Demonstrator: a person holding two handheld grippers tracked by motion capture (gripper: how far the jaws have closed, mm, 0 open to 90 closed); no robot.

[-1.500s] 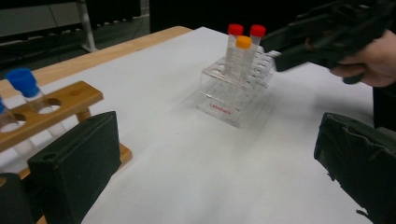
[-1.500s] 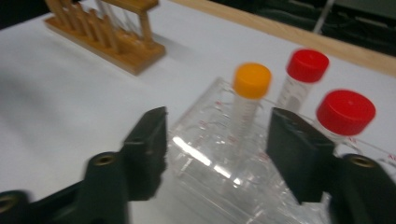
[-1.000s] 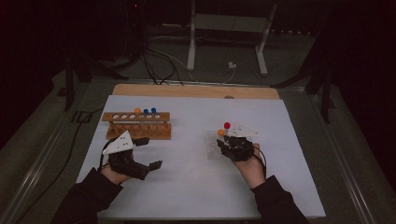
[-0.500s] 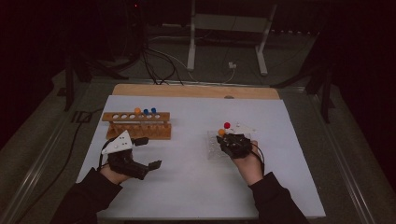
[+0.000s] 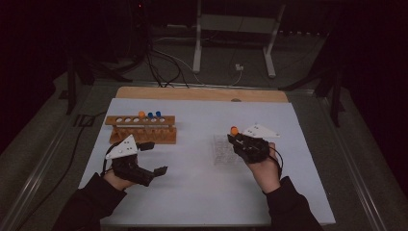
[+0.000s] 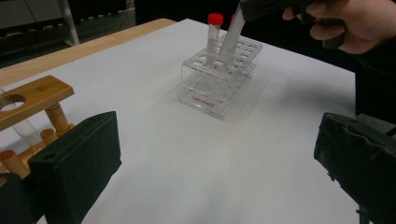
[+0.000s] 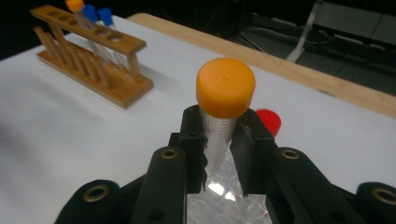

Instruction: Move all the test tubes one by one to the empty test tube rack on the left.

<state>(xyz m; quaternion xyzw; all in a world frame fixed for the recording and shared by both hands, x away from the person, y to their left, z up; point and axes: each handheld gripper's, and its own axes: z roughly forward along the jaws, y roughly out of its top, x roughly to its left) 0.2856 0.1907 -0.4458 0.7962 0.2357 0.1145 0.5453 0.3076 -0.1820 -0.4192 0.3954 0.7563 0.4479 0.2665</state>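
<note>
My right gripper (image 5: 239, 139) is shut on an orange-capped clear tube (image 7: 225, 93), held upright just below the cap. In the left gripper view that orange-capped tube (image 6: 232, 39) slants up out of the clear plastic rack (image 6: 217, 88), with its lower end still at the rack's top holes. A red-capped tube (image 6: 214, 32) stands in the same rack beside it. My left gripper (image 5: 155, 157) rests open on the white mat, in front of the wooden rack (image 5: 142, 130), with nothing between its jaws.
The wooden rack (image 7: 93, 65) holds one orange-capped and two blue-capped tubes (image 5: 154, 115) at its right end. A bare wooden strip (image 5: 202, 94) runs along the table's far edge. Cables and a metal stand (image 5: 231, 43) lie on the floor beyond.
My right gripper has risen with the orange-capped tube, drawing it up out of the clear rack. The red cap is now hidden behind it in the high view. My left gripper has stayed put.
</note>
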